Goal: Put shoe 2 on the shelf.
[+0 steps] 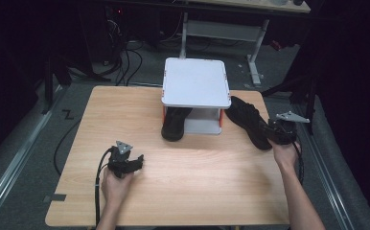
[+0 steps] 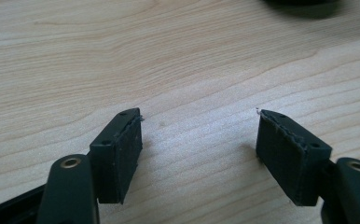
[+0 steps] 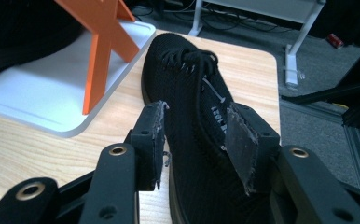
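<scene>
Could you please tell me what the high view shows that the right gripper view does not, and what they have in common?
High view alone: the left gripper with jaws apart over bare table, a second shoe tucked under the white shelf's top, and both forearms.

Right gripper view alone: the shelf's orange brace, and up close the right gripper with one jaw on each side of the shoe, though whether they pinch it is unclear.

Both: that laced black shoe on the table beside the shelf, and the wooden tabletop.
</scene>
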Motion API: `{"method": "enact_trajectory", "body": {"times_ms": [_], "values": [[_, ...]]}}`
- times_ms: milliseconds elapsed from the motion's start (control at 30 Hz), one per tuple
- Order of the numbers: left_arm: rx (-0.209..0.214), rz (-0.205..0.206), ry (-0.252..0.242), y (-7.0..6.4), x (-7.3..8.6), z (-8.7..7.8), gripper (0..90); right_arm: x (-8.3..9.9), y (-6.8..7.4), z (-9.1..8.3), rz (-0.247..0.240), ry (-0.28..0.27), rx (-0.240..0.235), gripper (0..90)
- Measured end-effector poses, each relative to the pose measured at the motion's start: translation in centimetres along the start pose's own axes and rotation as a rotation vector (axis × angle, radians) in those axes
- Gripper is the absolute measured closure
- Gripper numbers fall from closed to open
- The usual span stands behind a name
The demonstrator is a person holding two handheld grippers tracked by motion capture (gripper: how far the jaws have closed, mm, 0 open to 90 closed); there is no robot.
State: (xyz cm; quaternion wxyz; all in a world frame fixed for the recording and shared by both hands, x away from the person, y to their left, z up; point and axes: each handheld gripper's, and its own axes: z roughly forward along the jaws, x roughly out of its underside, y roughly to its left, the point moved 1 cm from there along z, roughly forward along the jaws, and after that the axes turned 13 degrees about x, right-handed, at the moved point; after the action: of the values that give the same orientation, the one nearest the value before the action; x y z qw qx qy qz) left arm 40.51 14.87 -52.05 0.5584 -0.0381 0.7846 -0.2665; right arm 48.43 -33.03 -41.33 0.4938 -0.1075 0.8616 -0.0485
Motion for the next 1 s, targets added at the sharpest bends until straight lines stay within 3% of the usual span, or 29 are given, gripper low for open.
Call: {"method": "enact_trajectory", "body": {"times_ms": [167,433,767,1000], "values": [[0.001,-0.001,0.001,0.0,0.0,0.0,31.9,-0.7,-0.7,0.6,-0.002,0.040,0.017,55.8],[0.001,-0.001,0.001,0.0,0.0,0.0,31.9,-0.7,-0.4,2.9,-0.034,0.136,-0.022,53.8],[0.000,0.003,0.002,0.0,0.0,0.0,31.8,-0.2,1.5,4.5,-0.164,0.162,-0.005,63.0],[0.000,0.003,0.002,0.0,0.0,0.0,31.7,-0.1,1.2,5.2,-0.131,0.184,-0.039,69.8]]}}
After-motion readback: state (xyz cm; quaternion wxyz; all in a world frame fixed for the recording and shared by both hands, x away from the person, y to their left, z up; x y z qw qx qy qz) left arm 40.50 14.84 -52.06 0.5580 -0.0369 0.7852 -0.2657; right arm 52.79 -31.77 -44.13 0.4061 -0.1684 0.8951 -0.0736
